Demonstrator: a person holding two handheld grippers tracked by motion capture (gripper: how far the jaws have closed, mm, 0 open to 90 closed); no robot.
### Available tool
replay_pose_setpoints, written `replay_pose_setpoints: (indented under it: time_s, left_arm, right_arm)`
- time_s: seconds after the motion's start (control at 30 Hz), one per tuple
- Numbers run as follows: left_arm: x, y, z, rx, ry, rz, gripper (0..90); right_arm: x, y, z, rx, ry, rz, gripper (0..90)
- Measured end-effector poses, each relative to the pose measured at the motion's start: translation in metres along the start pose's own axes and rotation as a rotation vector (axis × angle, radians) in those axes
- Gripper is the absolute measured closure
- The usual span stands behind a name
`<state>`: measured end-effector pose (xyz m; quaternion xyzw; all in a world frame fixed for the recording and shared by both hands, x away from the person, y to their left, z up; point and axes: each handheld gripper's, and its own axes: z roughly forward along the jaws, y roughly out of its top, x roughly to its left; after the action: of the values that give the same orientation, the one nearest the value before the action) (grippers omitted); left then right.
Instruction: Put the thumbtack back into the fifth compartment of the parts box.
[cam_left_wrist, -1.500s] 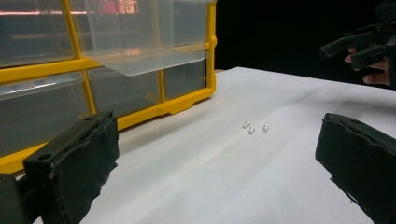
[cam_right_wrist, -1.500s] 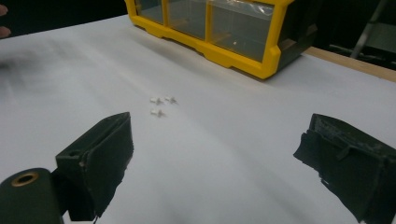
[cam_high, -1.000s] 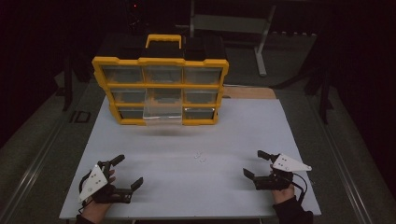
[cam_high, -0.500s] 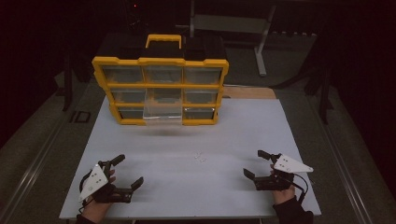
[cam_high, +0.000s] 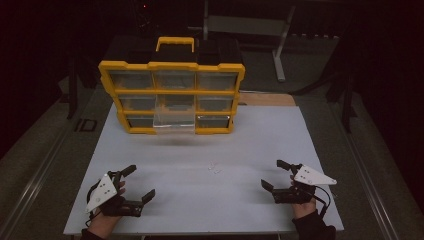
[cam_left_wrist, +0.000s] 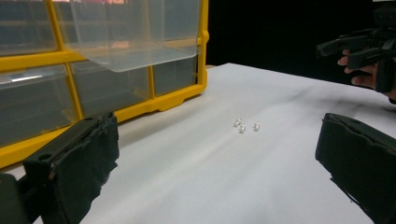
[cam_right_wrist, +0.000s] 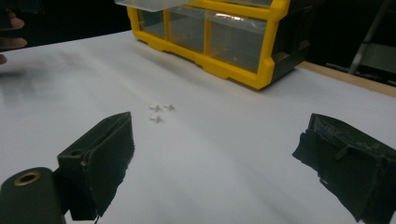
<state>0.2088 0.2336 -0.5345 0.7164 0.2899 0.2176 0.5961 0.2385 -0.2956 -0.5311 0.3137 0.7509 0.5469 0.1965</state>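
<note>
A yellow organiser case (cam_high: 172, 95) with clear drawers stands upright at the back of the white table (cam_high: 200, 150). Its lower middle clear drawer (cam_high: 173, 119) is pulled out towards me. Three tiny white parts (cam_high: 215, 167) lie together on the table's middle, also seen as small white parts (cam_left_wrist: 245, 125) and white parts (cam_right_wrist: 159, 112). My left gripper (cam_high: 139, 182) rests open near the front left edge. My right gripper (cam_high: 274, 175) rests open near the front right. Nothing sits between either pair of jaws. The right gripper (cam_left_wrist: 359, 46) also appears far off in the left gripper view.
A wooden strip (cam_high: 265, 99) lies behind the table at the right of the case. Dark floor and metal stand legs (cam_high: 277, 45) surround the table. Bare white table surface (cam_high: 240, 140) stretches between the case and both grippers.
</note>
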Motion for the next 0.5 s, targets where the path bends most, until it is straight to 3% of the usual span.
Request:
replay_pose_setpoints:
  time_s: [0.2,0.37,0.5]
  left_arm:
    - [0.0,0.012,0.005,0.007,-0.018,-0.003,0.0]
    - [-0.002,0.031,0.011,0.018,-0.025,0.034,0.0]
    - [-0.003,0.047,0.015,0.04,-0.05,0.036,0.0]
  right_arm:
    - [0.001,0.004,-0.003,-0.02,-0.011,-0.015,8.8]
    - [0.0,0.006,-0.005,-0.03,-0.008,-0.014,8.8]
    - [0.0,0.006,-0.005,-0.035,-0.007,-0.01,8.9]
